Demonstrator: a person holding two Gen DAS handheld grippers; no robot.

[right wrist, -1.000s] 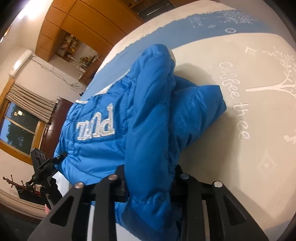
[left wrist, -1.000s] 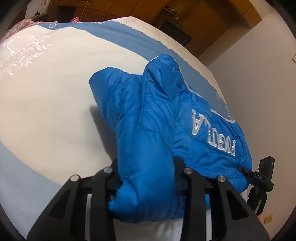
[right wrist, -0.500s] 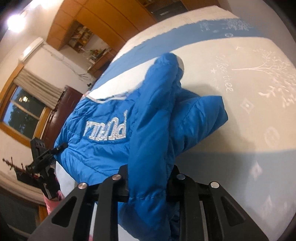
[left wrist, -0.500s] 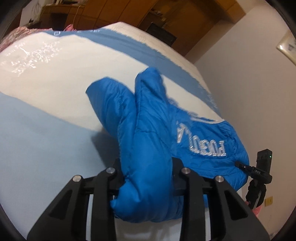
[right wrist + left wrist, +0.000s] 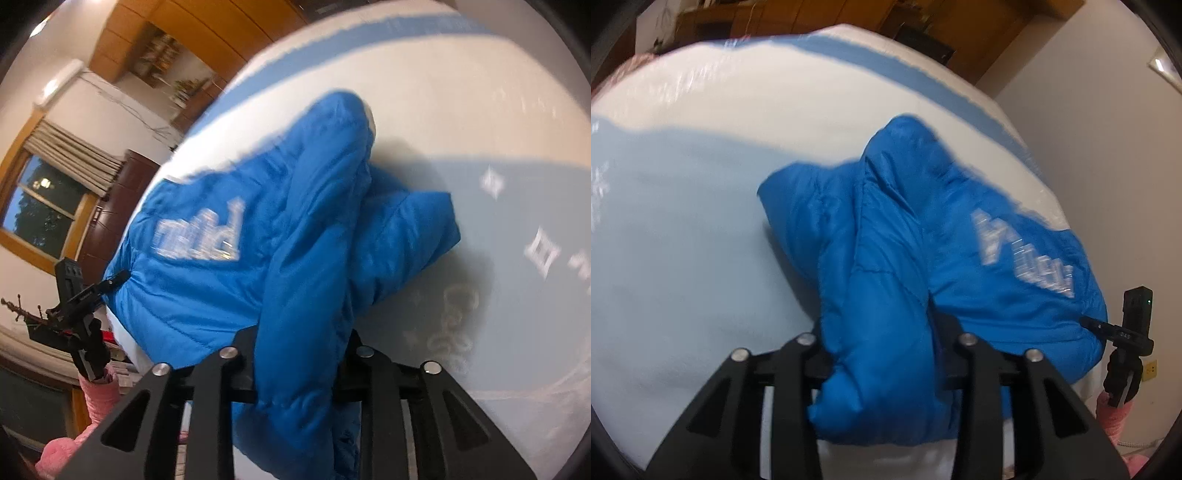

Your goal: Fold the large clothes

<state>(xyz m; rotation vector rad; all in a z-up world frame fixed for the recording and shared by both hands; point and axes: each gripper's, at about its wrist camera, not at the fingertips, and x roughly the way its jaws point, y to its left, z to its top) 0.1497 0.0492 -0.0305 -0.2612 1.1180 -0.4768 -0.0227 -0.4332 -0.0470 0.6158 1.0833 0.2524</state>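
A bright blue puffer jacket (image 5: 923,240) with white lettering lies bunched on the bed. In the left wrist view a thick fold of it fills my left gripper (image 5: 882,332). The jaws are opening, but the pads still press the fold. From the right wrist camera the same jacket (image 5: 221,295) runs down into my right gripper (image 5: 301,343). Those jaws are opening too, with a padded fold still squeezed between them. Fabric hides the fingertips of both grippers. Each view shows the other gripper at the jacket's far corner: my right gripper (image 5: 1130,332) and my left gripper (image 5: 77,295).
The bed sheet (image 5: 683,221) is white with light blue bands and white prints (image 5: 539,254). A pink sleeve (image 5: 96,398) shows below the left gripper. A white wall (image 5: 1089,110) stands beside the bed. Wooden cabinets (image 5: 177,44) and a curtained window (image 5: 48,206) lie beyond it.
Both grippers have carried the jacket across the bed, from the white part of the sheet onto the light blue band. The folds between the jaws look a little looser.
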